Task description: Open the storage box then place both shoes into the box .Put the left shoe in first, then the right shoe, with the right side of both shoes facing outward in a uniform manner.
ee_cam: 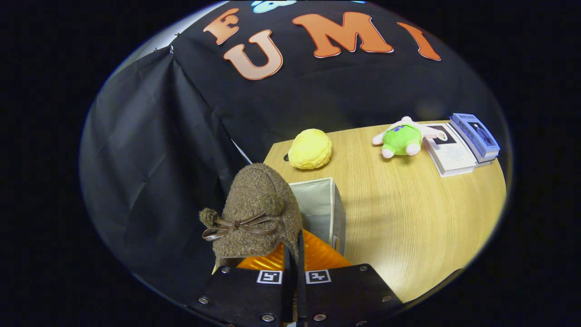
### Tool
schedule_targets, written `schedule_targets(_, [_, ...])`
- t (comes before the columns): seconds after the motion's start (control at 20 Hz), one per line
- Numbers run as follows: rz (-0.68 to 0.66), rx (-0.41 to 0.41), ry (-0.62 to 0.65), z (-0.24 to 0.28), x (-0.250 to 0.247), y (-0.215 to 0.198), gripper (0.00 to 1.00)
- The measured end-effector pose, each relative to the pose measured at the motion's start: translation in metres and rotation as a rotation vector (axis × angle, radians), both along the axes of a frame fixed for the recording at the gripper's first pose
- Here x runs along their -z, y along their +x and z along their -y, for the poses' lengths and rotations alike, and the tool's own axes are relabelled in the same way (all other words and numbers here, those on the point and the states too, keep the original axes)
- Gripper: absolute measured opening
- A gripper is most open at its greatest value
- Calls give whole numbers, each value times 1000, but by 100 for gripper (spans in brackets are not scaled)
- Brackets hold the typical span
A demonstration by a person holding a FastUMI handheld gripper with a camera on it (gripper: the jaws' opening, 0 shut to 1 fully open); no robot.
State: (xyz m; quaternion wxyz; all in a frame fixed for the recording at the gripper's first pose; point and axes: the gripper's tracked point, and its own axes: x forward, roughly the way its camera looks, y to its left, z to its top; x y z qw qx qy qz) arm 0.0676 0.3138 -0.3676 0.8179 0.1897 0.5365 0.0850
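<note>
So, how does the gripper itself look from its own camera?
The gripper has a broad dark body with round metal screws along its edges. Two small square black-and-white marker tags sit side by side on top. The ribbed fingers stand close together.

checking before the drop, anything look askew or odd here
Nothing damaged or spilled. The fuzzy brown bow shoe hangs toe-up, pinched in the closed gripper beside the open beige fabric box.
</note>
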Motion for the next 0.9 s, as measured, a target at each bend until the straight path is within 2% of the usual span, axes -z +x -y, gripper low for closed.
schedule_targets(0.4, [-87,-5,-113,-4,46,-9,8])
schedule_targets(0.5, [-88,-20,-135,-5,48,-11,16])
schedule_targets(0.6, [-86,-28,-127,-10,46,-14,30])
schedule_targets(0.75, [-29,5,-107,-6,26,-6,53])
schedule_targets(0.9, [29,-1,-79,1,3,-4,60])
